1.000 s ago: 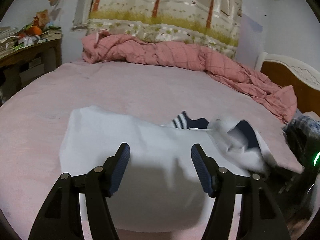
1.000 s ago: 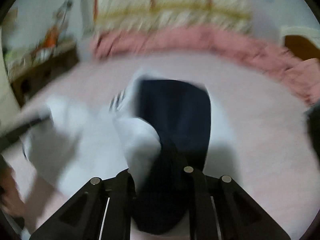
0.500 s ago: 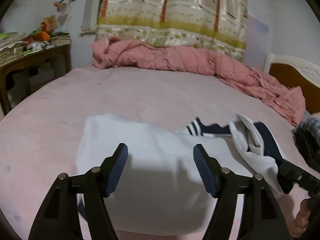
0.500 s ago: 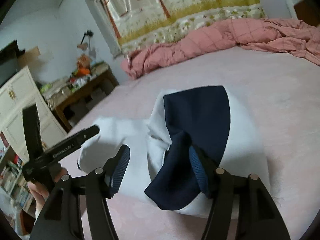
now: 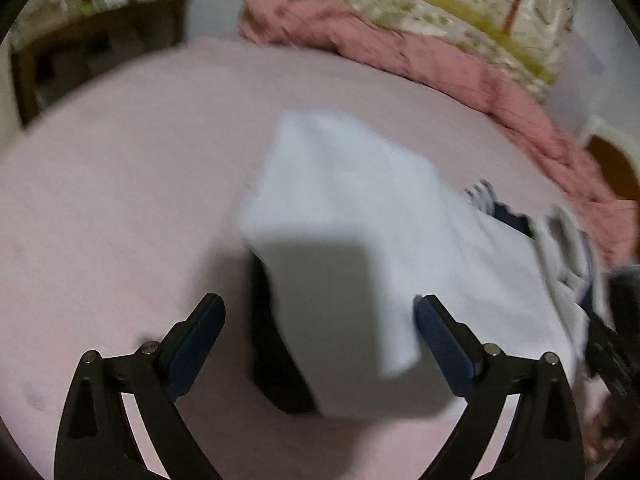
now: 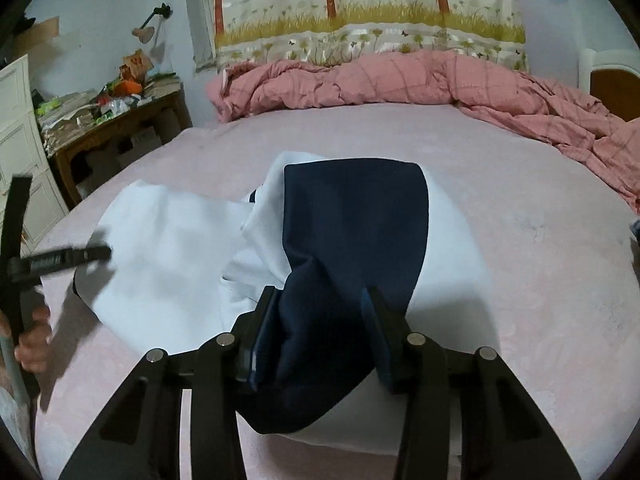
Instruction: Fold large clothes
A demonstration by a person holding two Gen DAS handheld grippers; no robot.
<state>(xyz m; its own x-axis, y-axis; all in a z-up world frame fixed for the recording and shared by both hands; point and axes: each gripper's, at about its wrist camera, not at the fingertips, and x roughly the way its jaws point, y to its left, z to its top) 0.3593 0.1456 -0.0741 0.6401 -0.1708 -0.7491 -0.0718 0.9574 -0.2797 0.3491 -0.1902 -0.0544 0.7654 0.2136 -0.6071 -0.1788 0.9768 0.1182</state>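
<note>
The left gripper [image 5: 318,322] has just opened wide and holds nothing; a second ago its jaws stood narrower over the middle of the white garment [image 5: 360,232], and now they straddle the garment's near corner on the pink bed [image 5: 120,200]. That looks like a reach for the next fold's edge. It tilts steeply down, the view blurred. The right gripper [image 6: 320,320] has just narrowed again, and the navy sleeve [image 6: 352,240] bunches between its jaws, though whether the pads pinch it I cannot tell. It angles down over the sleeve. A hand [image 6: 34,340] grips the left tool's handle.
</note>
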